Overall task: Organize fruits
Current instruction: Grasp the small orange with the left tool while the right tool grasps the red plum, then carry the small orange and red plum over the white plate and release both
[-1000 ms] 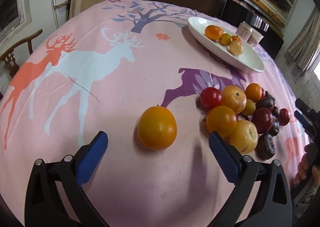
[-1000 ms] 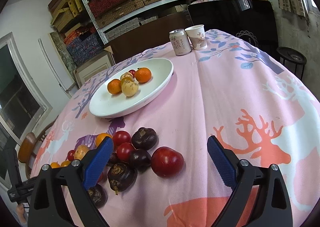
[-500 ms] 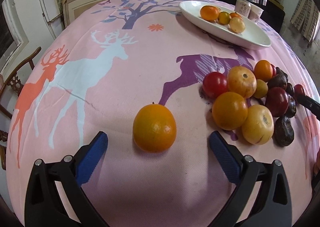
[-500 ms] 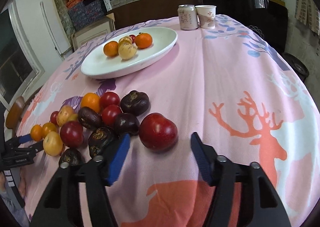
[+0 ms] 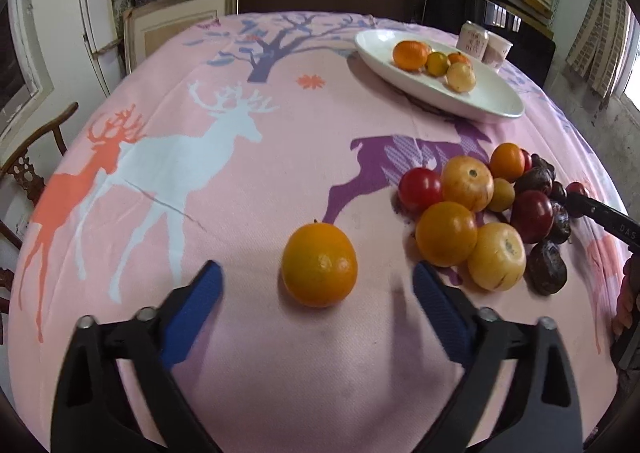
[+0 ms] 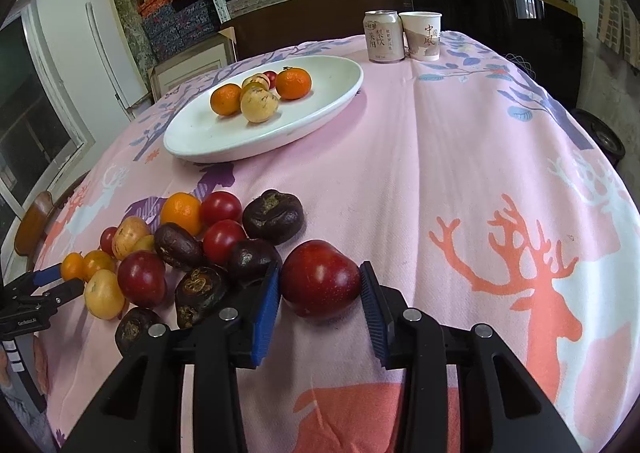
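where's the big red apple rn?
In the right wrist view the big red apple sits low centre on the pink tablecloth, between the right tongs pads, at the right edge of the loose fruit pile.

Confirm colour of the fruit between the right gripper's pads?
Dark red plum, glossy; right gripper closed on it. Clearest in right wrist view.

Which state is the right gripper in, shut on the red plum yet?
Shut on it: the right gripper has both blue pads against the red plum, which sits on the tablecloth.
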`<state>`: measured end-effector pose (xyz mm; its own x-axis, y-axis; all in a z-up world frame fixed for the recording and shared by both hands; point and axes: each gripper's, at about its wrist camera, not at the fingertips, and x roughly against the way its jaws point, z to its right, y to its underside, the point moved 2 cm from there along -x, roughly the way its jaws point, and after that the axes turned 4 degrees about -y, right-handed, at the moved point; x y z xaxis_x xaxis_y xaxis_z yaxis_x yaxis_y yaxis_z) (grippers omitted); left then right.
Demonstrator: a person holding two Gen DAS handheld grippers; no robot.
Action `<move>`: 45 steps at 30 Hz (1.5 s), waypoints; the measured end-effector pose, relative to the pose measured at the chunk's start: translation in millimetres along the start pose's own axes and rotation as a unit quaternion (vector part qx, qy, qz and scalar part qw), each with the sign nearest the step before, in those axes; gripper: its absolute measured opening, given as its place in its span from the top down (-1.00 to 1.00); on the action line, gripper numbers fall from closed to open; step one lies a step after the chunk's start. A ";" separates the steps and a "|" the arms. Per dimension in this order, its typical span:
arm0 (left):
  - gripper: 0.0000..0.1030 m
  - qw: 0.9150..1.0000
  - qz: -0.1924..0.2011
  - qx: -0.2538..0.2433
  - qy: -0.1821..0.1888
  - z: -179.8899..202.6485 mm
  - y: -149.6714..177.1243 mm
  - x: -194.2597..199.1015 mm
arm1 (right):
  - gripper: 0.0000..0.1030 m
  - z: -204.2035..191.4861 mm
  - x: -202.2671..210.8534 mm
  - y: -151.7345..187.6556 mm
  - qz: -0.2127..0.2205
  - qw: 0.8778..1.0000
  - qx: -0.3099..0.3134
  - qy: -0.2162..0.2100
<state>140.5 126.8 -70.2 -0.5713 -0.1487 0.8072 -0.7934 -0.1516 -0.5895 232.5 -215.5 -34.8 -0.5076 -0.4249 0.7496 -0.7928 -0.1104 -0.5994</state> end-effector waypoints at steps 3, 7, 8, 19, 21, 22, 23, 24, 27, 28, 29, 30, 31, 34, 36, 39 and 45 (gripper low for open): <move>-0.06 1.000 -0.019 0.005 -0.003 -1.8 -0.9 -6.4 | 0.21 0.0 0.3 -0.1 0.001 1.000 0.000 0.002; 0.05 1.000 -0.014 0.006 0.007 -2.1 -2.0 -4.2 | 0.21 1.0 0.4 -0.2 0.002 1.000 -0.003 0.000; 0.15 1.000 -0.011 0.008 0.013 -1.7 -3.3 -3.9 | 0.21 0.9 0.3 0.1 0.002 1.000 -0.003 -0.001; 0.32 0.999 0.023 0.003 0.028 6.3 -10.2 5.7 | 0.23 6.9 13.8 -0.8 0.035 0.999 -0.024 -0.020; 0.32 0.999 0.032 0.013 0.037 6.1 -23.5 10.5 | 0.23 5.7 19.0 -2.0 0.045 0.998 -0.024 -0.024; 0.32 0.998 0.038 0.017 0.041 6.6 -32.0 13.7 | 0.23 5.9 21.4 -3.4 0.049 0.998 -0.026 -0.027; 0.32 0.998 0.049 0.019 0.043 8.4 -43.8 18.2 | 0.23 6.2 24.3 -6.8 0.053 0.998 -0.029 -0.030; 0.32 0.997 0.058 0.017 0.043 12.0 -55.7 22.2 | 0.23 6.3 26.7 -11.4 0.055 0.997 -0.030 -0.033; 0.32 0.995 0.082 0.009 0.054 30.2 -93.6 29.2 | 0.23 2.4 34.1 -40.2 0.064 0.997 -0.023 -0.039; 0.32 0.995 0.087 0.003 0.057 39.8 -107.3 28.5 | 0.23 0.3 35.7 -49.1 0.068 0.997 -0.020 -0.038; 0.32 0.994 0.091 0.001 0.060 46.4 -116.2 26.7 | 0.23 -3.7 36.5 -63.6 0.074 0.996 -0.015 -0.039; 0.32 0.994 0.093 -0.002 0.063 54.4 -126.1 23.7 | 0.23 -7.2 35.9 -73.2 0.079 0.996 -0.010 -0.038; 0.32 0.993 0.093 -0.004 0.067 62.2 -134.5 19.6 | 0.23 -11.0 33.9 -84.1 0.085 0.996 -0.006 -0.038; 0.32 0.993 0.085 -0.012 0.078 87.6 -158.0 -2.5 | 0.23 -20.7 17.0 -111.4 0.090 0.995 -0.006 -0.047; 0.32 0.994 0.075 -0.016 0.083 99.5 -166.0 -18.5 | 0.23 -26.2 -1.8 -123.0 0.083 0.995 -0.006 -0.053; 0.32 0.995 0.055 -0.029 0.077 114.0 -173.9 -46.1 | 0.23 -34.1 -29.4 -130.6 0.065 0.997 0.005 -0.049; 0.32 0.995 0.029 -0.044 0.078 122.3 -174.9 -77.9 | 0.22 -42.1 -55.1 -129.2 0.042 0.998 0.028 -0.034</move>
<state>349.4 45.4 -33.8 -0.6374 0.0007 0.7705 -0.7692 -0.0590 -0.6363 348.7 -139.9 13.1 -0.5464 -0.4943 0.6761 -0.7268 -0.1213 -0.6761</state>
